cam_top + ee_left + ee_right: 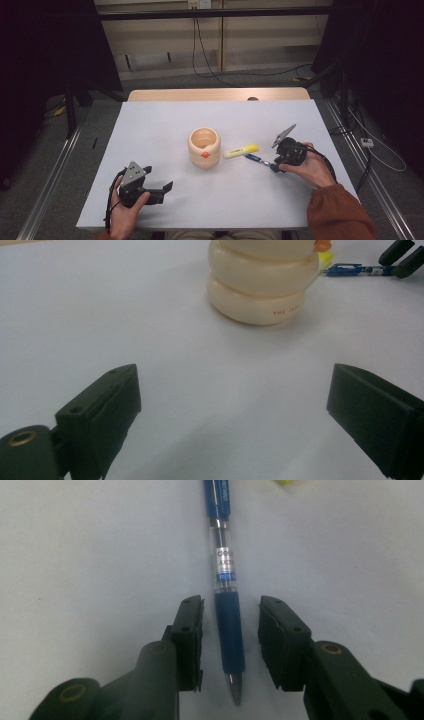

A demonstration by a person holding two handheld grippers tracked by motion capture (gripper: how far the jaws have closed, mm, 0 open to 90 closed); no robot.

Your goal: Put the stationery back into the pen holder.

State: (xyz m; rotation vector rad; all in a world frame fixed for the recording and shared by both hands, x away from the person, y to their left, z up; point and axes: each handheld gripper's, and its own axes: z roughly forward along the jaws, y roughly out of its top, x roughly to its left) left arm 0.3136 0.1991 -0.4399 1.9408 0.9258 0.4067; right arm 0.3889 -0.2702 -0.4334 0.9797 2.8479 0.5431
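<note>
— Cream ceramic, that ringed cup (204,146) at the middle of the table (165,125) — anything in it?
— From the high view its inside looks bare; a small orange knob sits on its front wall.
— And the blue pen (226,585)?
— Lying flat on the white tabletop to the right of the cup, just beside a yellow highlighter (241,150). The right gripper (231,630) has its jaws on either side of the pen's rubber grip, a gap left on both sides — they straddle it without pressing.
— The left gripper (232,405)?
— Jaws spread wide over bare tabletop, nothing between them, well short of the cup.
— The surface and room?
— A white sheet over a pale wooden table, grey carpet around it, dark curtains at both sides and cables trailing along the far wall.
</note>
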